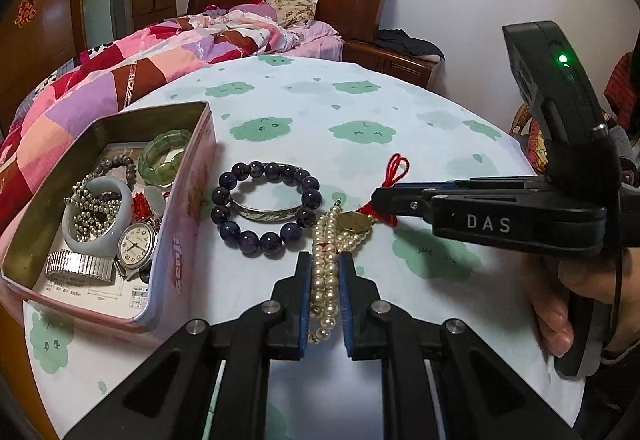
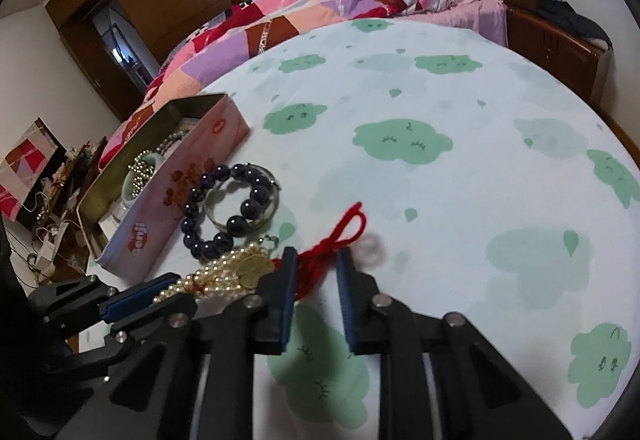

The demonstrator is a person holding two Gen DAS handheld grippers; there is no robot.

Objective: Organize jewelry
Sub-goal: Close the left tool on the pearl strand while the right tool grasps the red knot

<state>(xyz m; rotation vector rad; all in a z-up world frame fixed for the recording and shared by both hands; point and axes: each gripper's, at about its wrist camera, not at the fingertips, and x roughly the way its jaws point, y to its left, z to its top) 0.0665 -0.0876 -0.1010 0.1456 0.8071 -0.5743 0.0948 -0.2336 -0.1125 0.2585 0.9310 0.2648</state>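
A pearl necklace (image 1: pixel 326 276) lies on the cloud-print table between the fingers of my left gripper (image 1: pixel 326 260), which is closed on it. A gold pendant on a red cord (image 1: pixel 354 222) lies across the pearls' far end. My right gripper (image 1: pixel 376 196) comes in from the right, its tips at the red cord. In the right wrist view the right gripper (image 2: pixel 316 260) stands open around the red cord (image 2: pixel 340 232), beside the pendant (image 2: pixel 252 264) and the pearls (image 2: pixel 208 280). A dark purple bead bracelet (image 1: pixel 266 202) and a silver bangle (image 1: pixel 268 214) lie by the tin.
An open pink tin (image 1: pixel 192 200) at the left holds a watch (image 1: pixel 134 244), a pale jade bangle (image 1: pixel 100 216), a green bracelet (image 1: pixel 164 158) and bead chains. The tin also shows in the right wrist view (image 2: pixel 176 196). A bed with a patchwork quilt (image 1: pixel 120 68) stands behind the table.
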